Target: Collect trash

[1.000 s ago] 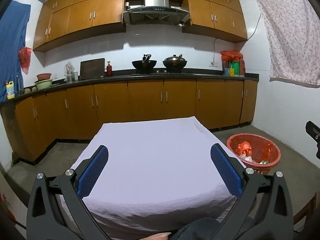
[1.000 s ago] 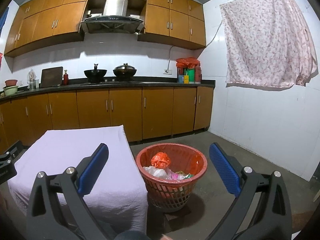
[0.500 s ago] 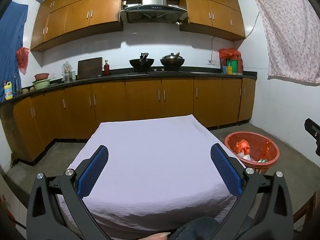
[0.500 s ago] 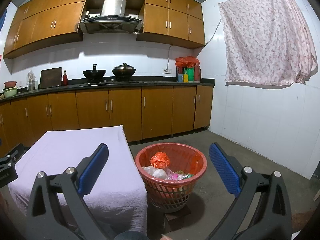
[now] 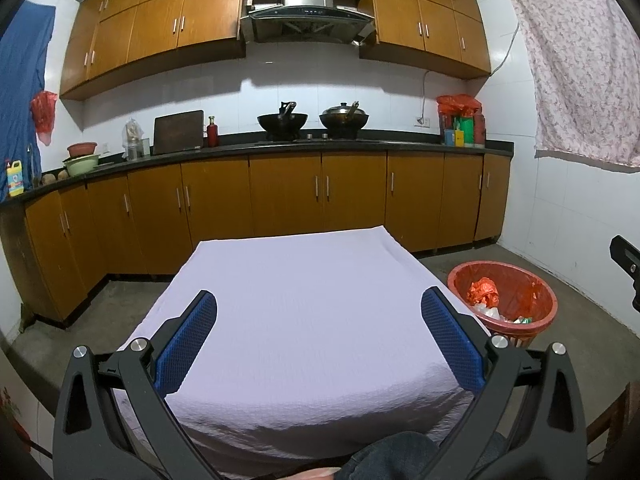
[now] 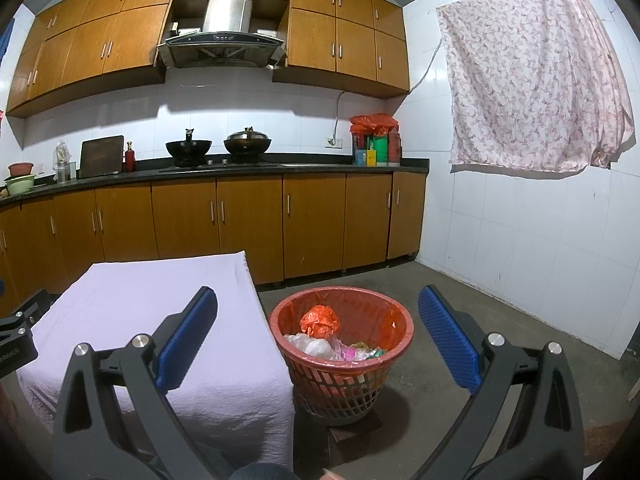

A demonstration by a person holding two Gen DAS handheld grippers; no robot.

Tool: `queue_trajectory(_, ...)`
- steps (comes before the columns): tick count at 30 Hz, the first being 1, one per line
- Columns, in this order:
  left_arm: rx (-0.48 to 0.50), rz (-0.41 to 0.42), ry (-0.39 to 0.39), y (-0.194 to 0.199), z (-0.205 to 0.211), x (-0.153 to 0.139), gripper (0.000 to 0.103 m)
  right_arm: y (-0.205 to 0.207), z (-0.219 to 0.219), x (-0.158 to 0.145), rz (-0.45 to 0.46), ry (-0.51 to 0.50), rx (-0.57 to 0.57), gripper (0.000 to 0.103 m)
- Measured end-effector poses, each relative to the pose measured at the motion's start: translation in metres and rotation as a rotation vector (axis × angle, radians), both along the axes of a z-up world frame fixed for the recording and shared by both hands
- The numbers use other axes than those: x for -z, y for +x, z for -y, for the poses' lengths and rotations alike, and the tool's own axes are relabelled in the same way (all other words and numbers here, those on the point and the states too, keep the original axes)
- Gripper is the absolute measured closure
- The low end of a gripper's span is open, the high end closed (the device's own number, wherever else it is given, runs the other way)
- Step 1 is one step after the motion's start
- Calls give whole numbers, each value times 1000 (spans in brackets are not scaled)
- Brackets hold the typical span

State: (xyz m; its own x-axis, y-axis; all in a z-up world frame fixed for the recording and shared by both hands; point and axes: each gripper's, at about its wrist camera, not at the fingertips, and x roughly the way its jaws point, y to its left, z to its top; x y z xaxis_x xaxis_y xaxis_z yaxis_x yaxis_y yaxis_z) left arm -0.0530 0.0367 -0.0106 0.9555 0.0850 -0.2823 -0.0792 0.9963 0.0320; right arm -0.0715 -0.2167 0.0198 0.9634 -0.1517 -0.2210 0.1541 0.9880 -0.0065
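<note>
Left gripper [image 5: 319, 340] held level over the near end of the table, covered by a lavender cloth [image 5: 304, 300]; jaws spread wide, nothing between the blue pads [image 5: 186, 344].

Right gripper [image 6: 318, 340] level, aimed at the red waste basket [image 6: 342, 354]; jaws likewise wide apart, empty.

Basket stands on the concrete floor [image 6: 500, 344] just beside the table's right edge. Inside: crumpled orange plastic bag [image 6: 319, 320] on top of white and coloured wrappers [image 6: 336, 350].

Two woks [image 5: 312, 120] on the counter behind.
</note>
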Motion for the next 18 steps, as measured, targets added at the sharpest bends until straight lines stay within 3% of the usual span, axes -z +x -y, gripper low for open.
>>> queue_trajectory(18,8,-7,-1,1,3,3,2,0,0,0,1,0,1,4)
